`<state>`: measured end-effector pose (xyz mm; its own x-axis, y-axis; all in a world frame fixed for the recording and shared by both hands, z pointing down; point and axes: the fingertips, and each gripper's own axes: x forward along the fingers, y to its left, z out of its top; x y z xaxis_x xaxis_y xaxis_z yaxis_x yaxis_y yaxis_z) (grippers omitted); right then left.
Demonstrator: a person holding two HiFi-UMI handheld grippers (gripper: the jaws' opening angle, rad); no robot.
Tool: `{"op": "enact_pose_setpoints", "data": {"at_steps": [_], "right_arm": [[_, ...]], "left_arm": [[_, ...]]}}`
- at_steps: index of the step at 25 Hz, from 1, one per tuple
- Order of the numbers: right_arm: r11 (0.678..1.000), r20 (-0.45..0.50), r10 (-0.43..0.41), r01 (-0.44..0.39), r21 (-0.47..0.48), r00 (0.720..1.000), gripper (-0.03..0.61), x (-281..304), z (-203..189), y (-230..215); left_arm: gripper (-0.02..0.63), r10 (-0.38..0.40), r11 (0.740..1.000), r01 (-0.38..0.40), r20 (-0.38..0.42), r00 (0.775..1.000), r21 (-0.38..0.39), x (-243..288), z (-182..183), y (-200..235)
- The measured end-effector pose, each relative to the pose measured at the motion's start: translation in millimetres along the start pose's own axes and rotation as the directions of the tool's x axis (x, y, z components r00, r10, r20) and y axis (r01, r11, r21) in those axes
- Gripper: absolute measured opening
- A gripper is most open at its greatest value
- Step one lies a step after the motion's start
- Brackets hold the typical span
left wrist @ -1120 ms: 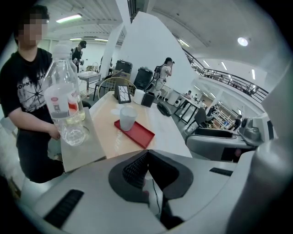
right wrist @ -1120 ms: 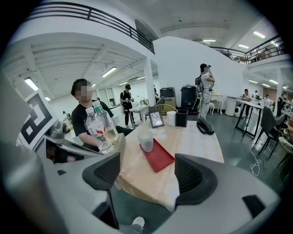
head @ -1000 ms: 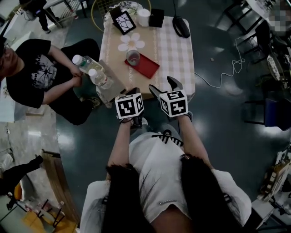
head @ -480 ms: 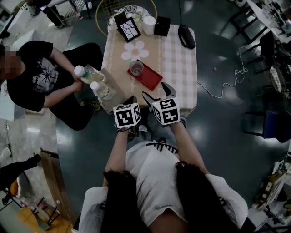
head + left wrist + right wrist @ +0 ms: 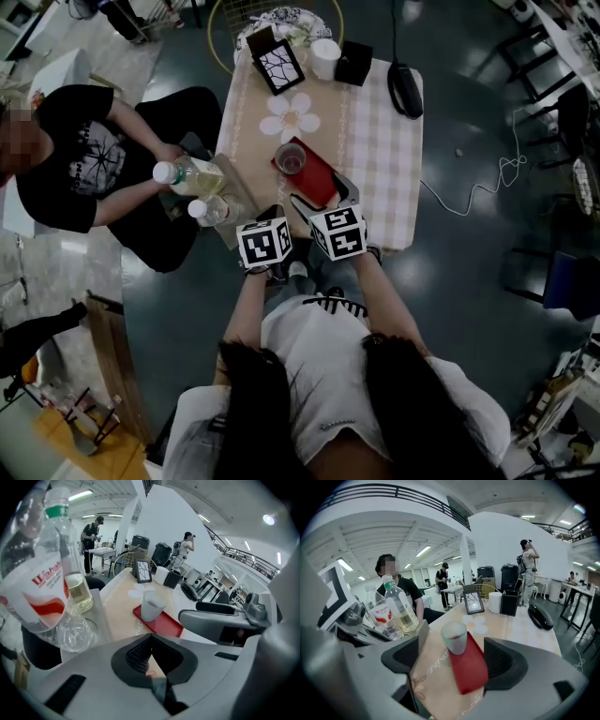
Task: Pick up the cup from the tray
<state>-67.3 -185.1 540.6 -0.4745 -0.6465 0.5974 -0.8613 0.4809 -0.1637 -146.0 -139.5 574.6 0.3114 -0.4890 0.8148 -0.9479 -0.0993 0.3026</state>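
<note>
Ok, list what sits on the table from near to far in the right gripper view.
Nearest first: red rectangular tray → frosted glass cup → white flower-shaped mat → black-framed picture.

Right of the tray (image 5: 317,174), the checked tablecloth (image 5: 375,141) lay bare up to the table's edge, open passage. Left of the tray, two bottles (image 5: 192,176) in a seated person's (image 5: 75,159) hands crowded the side. Beyond the tray, well apart, stood a picture frame (image 5: 282,67) and a black box (image 5: 353,63).
</note>
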Motion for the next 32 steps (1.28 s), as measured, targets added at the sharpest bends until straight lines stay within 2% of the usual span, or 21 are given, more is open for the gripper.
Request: {"op": "enact_pose_setpoints", "data": {"at_steps": [5,14,18,23,27,32], "right_arm": [[0.999,-0.035,0.023,-0.025,-0.046,0.999,0.419,31,2,-5],[0.995,-0.082,0.074,-0.08,-0.065,0.994,0.419,75,-3,-10],[0.991,-0.106,0.086,-0.096,-0.096,0.991,0.419,93,-8,-7],[0.986,-0.139,0.094,-0.112,-0.126,0.986,0.419,107,-15,-7],[0.974,-0.155,0.109,-0.137,-0.181,0.982,0.419,116,-17,-6],[0.969,-0.154,0.118,-0.148,-0.196,0.981,0.419,128,-16,-2]], "left_arm": [[0.005,0.028,0.999,-0.029,-0.041,0.999,-0.022,23,2,11],[0.005,0.061,0.994,-0.071,-0.113,0.992,-0.086,50,7,26],[0.005,0.067,0.993,-0.078,-0.126,0.99,-0.084,62,8,32],[0.005,0.103,0.982,-0.126,-0.158,0.982,-0.141,70,1,41],[0.005,0.091,0.987,-0.11,-0.162,0.983,-0.116,77,7,37],[0.005,0.066,0.985,-0.092,-0.174,0.983,-0.144,81,8,36]]}}
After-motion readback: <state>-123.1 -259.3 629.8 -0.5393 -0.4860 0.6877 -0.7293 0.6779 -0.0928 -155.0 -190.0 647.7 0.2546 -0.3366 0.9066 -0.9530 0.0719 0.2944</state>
